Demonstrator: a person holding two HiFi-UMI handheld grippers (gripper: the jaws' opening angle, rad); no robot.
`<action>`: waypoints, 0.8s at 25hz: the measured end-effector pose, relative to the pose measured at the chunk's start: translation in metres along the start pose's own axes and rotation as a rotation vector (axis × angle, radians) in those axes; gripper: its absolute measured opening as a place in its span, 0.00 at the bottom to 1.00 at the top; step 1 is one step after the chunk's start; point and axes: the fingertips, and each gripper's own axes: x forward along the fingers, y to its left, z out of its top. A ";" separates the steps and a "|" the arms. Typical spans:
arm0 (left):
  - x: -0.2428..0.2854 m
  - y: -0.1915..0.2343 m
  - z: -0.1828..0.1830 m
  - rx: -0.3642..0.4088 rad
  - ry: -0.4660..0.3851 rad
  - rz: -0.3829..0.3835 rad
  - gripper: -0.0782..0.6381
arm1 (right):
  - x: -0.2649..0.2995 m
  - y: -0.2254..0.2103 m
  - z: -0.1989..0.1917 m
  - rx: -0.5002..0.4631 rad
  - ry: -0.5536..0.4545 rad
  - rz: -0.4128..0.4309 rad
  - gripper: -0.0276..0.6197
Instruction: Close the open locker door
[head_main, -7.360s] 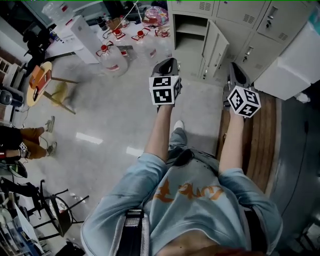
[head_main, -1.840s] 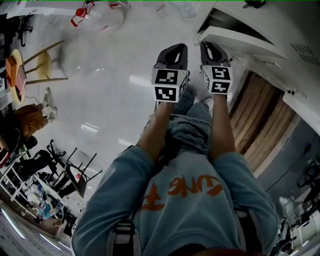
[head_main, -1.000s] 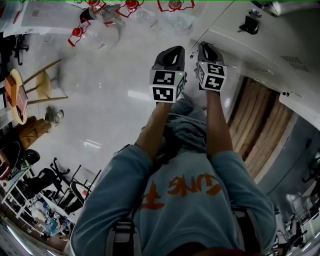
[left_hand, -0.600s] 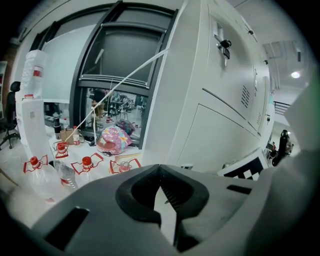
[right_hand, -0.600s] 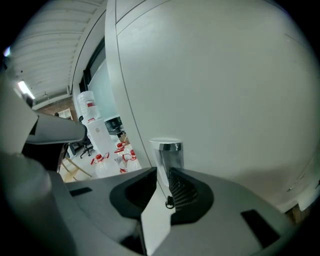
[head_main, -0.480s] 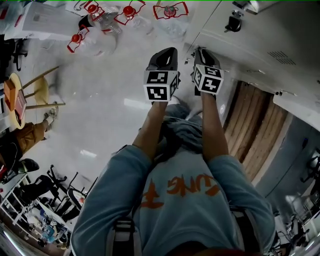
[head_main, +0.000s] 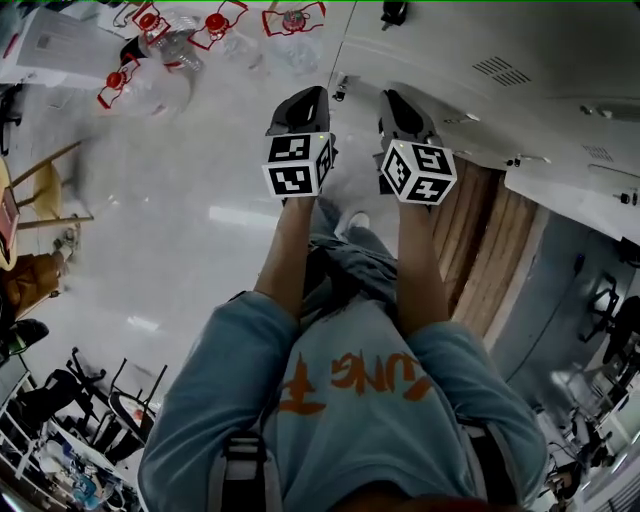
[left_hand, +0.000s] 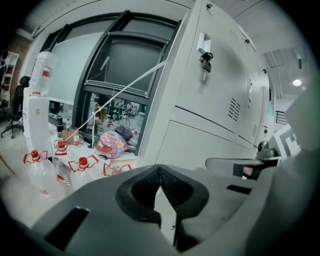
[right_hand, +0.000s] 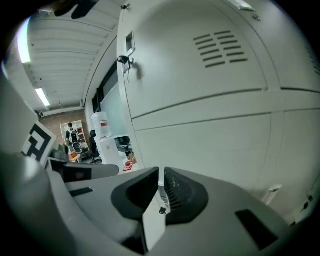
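Right tongs (right_hand: 161, 172), just closing to an empty slit, face pale locker doors (right_hand: 210, 90)

Ahead of the left tongs (left_hand: 160, 172), matt plastic with ribbed pads (left_hand: 173, 191), the lockers (left_hand: 210, 140) are smooth painted metal; below them the floor (head_main: 190, 220) is glossy.

The locker fronts (head_main: 470, 45) wall me off straight ahead, and a latch (left_hand: 205, 59) juts out from them. To my left the floor (head_main: 200, 220) lies open as far as the water bottles (head_main: 155, 85). To my right, wooden slats (head_main: 490, 250) line the lockers' foot.
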 end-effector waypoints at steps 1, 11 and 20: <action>-0.003 -0.006 0.001 0.003 -0.009 -0.001 0.14 | -0.011 -0.001 0.005 -0.008 -0.021 0.004 0.12; -0.042 -0.092 0.032 0.024 -0.150 -0.035 0.14 | -0.110 -0.029 0.068 -0.081 -0.194 0.018 0.10; -0.083 -0.169 0.086 0.141 -0.283 -0.063 0.14 | -0.192 -0.069 0.123 -0.101 -0.338 -0.039 0.10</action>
